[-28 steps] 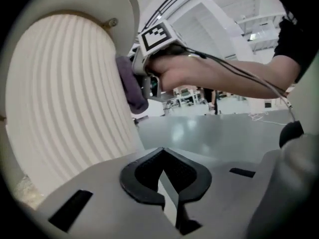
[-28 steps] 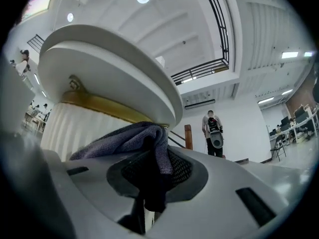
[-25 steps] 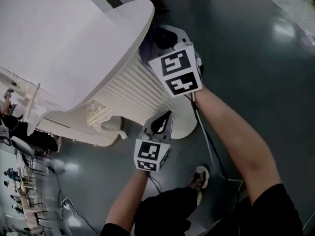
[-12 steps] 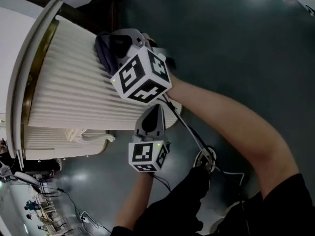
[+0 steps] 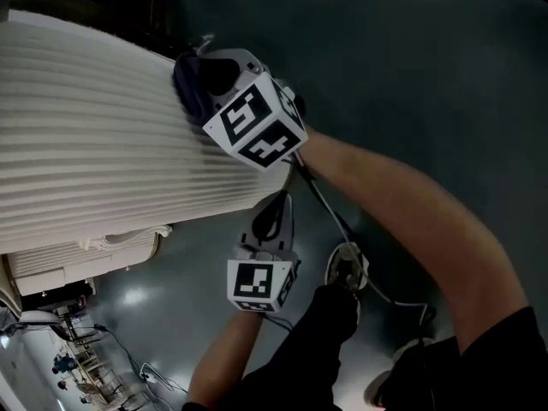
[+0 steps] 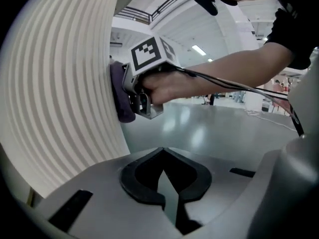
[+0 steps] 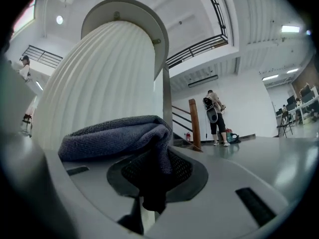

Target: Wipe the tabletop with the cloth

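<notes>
The right gripper (image 5: 205, 80) has its jaws clenched on a grey cloth (image 7: 114, 136), which bunches over them and presses against the white ribbed table base (image 5: 94, 144), at that base's edge and not on the tabletop. The left gripper (image 5: 272, 217) hangs just below the base's lower edge, over the dark floor (image 5: 411, 75). Its jaws are drawn together on nothing and point up at the base.

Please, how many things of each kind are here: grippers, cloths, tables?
Grippers: 2 (left gripper, right gripper)
Cloth: 1
Table: 1
Total: 4
</notes>
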